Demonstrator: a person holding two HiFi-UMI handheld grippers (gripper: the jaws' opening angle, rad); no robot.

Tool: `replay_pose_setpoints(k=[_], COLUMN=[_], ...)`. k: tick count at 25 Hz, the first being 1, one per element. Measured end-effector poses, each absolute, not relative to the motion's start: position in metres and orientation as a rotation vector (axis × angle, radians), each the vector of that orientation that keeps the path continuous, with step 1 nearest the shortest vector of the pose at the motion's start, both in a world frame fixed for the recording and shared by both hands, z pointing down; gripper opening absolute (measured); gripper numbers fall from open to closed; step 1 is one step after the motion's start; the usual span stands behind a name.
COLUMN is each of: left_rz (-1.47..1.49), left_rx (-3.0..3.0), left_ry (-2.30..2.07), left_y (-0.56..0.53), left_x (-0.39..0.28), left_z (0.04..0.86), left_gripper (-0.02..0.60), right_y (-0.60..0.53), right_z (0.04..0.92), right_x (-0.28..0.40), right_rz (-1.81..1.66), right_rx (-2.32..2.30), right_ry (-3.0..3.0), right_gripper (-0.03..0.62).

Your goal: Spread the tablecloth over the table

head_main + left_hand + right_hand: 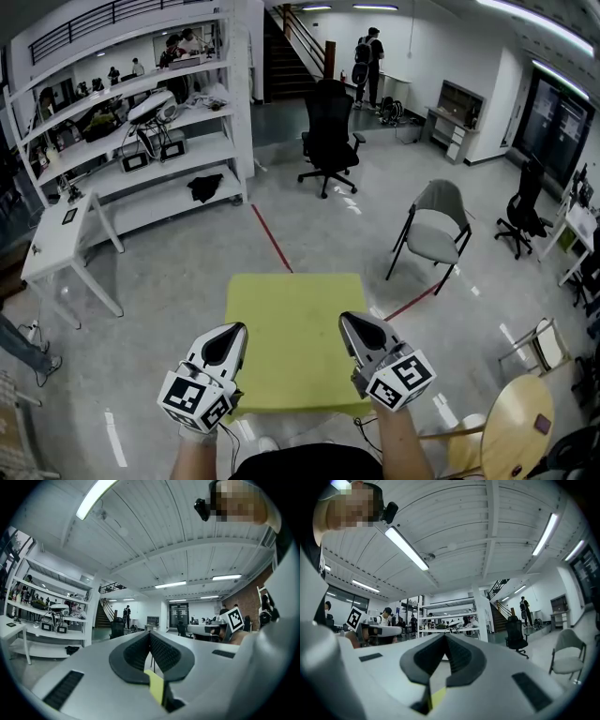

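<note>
A yellow-green tablecloth [292, 337] lies stretched flat in front of me and hides whatever is under it. My left gripper [232, 332] is shut on its near left part, and my right gripper [349, 322] is shut on its near right part. Both point level, away from me. In the left gripper view the jaws [150, 635] are closed, and a strip of the yellow cloth [155, 687] shows pinched behind the pads. The right gripper view shows the same: closed jaws [444, 637] with a yellow sliver of cloth [437, 696] low between them.
A grey chair [438, 225] stands at the right beyond the cloth, and a black office chair [328, 131] farther back. White shelving [141, 122] and a white table [58, 239] stand at the left. A round wooden table [516, 427] is at my near right. Red tape [272, 239] runs across the floor.
</note>
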State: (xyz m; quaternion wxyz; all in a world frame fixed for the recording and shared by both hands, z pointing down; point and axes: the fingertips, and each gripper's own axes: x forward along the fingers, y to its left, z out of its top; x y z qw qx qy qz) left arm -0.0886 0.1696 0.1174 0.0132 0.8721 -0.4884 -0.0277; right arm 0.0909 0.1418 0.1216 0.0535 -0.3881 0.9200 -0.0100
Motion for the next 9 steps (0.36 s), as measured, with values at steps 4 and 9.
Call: replay_pose_setpoints(k=[4, 9], left_rz=[-0.073, -0.072], left_rx=[2.717, 2.707], left_ry=[-1.52, -1.525], left_y=[0.1647, 0.1654], left_x=[-0.09, -0.0911], left_z=[0.1212, 0.122], left_gripper=[0.009, 0.009], right_y=[0.1384, 0.1407], right_z=[0.1253, 0.127], right_x=[0.0917, 0.0952], right_rz=[-0.032, -0.026], right_rx=[-1.187, -1.199], right_ry=[2.798, 2.797], right_gripper=[0.011, 0.011])
